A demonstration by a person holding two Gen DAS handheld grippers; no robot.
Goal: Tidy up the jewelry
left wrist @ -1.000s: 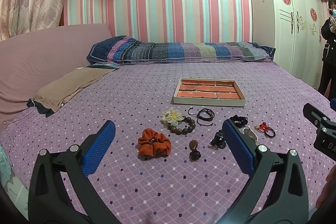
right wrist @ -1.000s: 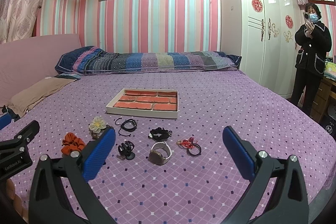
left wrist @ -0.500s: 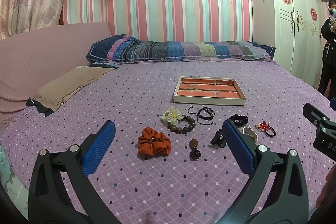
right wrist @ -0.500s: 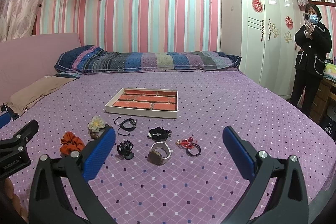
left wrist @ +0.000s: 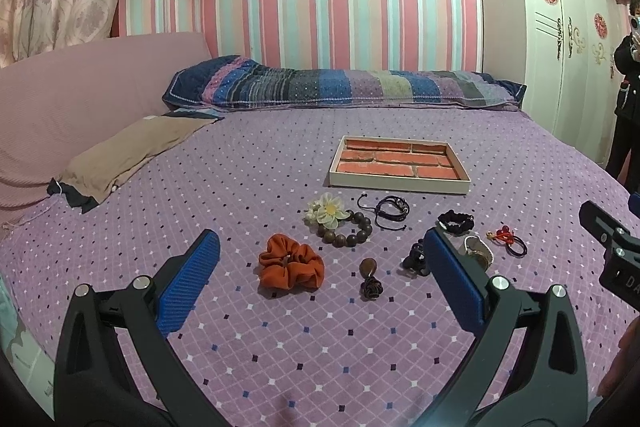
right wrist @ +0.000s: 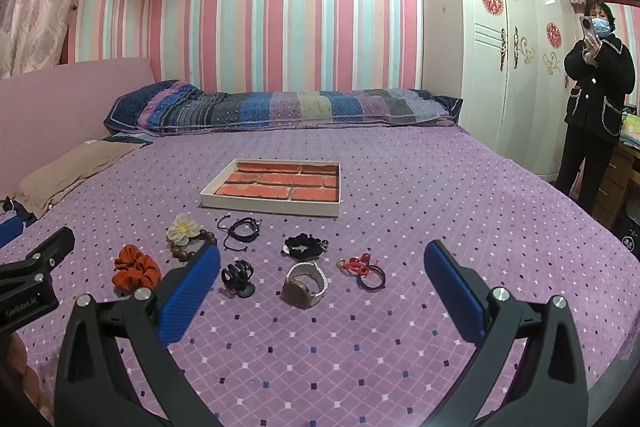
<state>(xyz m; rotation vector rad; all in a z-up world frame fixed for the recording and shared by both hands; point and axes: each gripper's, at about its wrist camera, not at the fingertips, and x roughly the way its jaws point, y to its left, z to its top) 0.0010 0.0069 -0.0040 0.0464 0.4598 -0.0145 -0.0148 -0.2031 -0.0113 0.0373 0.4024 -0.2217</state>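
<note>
Several accessories lie on the purple bedspread: an orange scrunchie [left wrist: 291,267] [right wrist: 136,271], a flower clip [left wrist: 326,211] on a wooden bead bracelet [left wrist: 348,231], a black cord bracelet [left wrist: 390,209] [right wrist: 242,230], a brown pendant [left wrist: 370,277], a black claw clip [right wrist: 238,277], a watch [right wrist: 305,285], a black scrunchie [right wrist: 304,246] and a red-beaded hair tie [right wrist: 362,269]. Behind them sits a shallow tray [left wrist: 400,183] [right wrist: 276,206] with a brick-pattern lining. My left gripper [left wrist: 318,277] hangs open above the scrunchie and pendant. My right gripper [right wrist: 322,285] is open over the watch.
A striped pillow [left wrist: 344,83] lies at the head of the bed, a tan cloth [left wrist: 132,151] at the left. White wardrobes [right wrist: 500,47] stand on the right, with a person [right wrist: 596,107] holding a phone beside them.
Both grippers have edged slightly; the items sit a touch differently in view. Nothing on the bed was touched, and both grippers stay open.
</note>
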